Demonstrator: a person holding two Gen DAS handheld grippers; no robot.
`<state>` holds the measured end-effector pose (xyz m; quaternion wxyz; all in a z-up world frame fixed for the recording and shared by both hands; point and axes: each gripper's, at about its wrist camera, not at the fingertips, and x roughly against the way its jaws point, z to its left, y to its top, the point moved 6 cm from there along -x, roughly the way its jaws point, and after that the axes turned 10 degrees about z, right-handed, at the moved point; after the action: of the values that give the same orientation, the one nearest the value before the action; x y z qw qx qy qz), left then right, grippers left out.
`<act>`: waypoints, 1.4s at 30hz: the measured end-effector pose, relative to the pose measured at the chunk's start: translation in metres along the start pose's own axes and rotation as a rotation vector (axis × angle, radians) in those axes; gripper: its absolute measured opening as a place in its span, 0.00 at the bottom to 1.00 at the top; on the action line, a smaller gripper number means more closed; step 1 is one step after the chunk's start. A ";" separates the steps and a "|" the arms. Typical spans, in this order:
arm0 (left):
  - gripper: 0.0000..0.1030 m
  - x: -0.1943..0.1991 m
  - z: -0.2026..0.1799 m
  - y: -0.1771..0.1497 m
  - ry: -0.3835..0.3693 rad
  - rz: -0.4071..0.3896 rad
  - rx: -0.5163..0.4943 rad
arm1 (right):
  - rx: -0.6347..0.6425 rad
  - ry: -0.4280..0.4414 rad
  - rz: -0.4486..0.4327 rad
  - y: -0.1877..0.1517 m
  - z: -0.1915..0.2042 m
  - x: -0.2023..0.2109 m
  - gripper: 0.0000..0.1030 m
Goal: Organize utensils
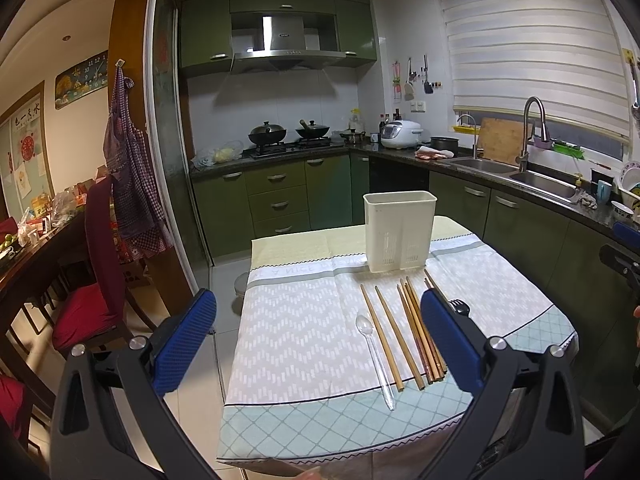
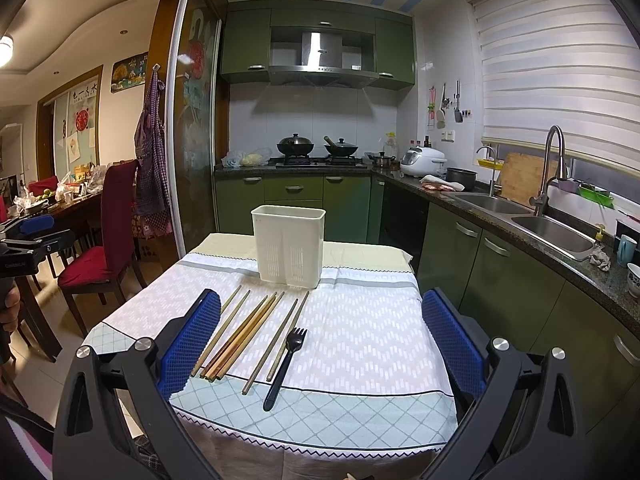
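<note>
Left wrist view: left gripper (image 1: pixel 318 344) jaws spread wide, blue mesh-textured pads empty. Right gripper (image 2: pixel 320 344) likewise agape, empty. Wooden chopsticks (image 2: pixel 240 334), clear plastic spoon (image 1: pixel 374 360) and black plastic fork (image 2: pixel 285 364) lie near worktop's (image 2: pixel 360 340) front edge; cream slotted rectangular holder (image 2: pixel 289 246) stands upright toward far edge.

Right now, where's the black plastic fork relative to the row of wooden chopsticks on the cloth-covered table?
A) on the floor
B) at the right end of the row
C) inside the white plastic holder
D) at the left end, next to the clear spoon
B: in the right wrist view the black plastic fork lies flat on the table cloth, just right of the wooden chopsticks; the white plastic utensil holder stands behind them.
</note>
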<state>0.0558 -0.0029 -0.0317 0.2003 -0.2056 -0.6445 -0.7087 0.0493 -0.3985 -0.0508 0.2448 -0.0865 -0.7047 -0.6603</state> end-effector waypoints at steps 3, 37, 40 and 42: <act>0.95 0.000 0.000 0.000 -0.001 0.000 0.000 | 0.000 0.000 0.002 0.000 0.000 0.000 0.96; 0.95 -0.007 0.003 -0.002 -0.015 0.034 -0.003 | 0.001 0.002 0.009 -0.020 0.004 -0.017 0.96; 0.95 -0.006 0.002 -0.001 -0.001 0.029 -0.013 | 0.000 0.003 0.008 -0.026 0.004 -0.024 0.96; 0.95 -0.006 0.002 -0.001 0.000 0.029 -0.011 | 0.000 0.002 0.009 -0.026 0.004 -0.024 0.96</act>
<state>0.0602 -0.0011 -0.0359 0.2093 -0.2159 -0.6374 -0.7094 0.0579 -0.3924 -0.0847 0.2483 -0.0891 -0.7042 -0.6592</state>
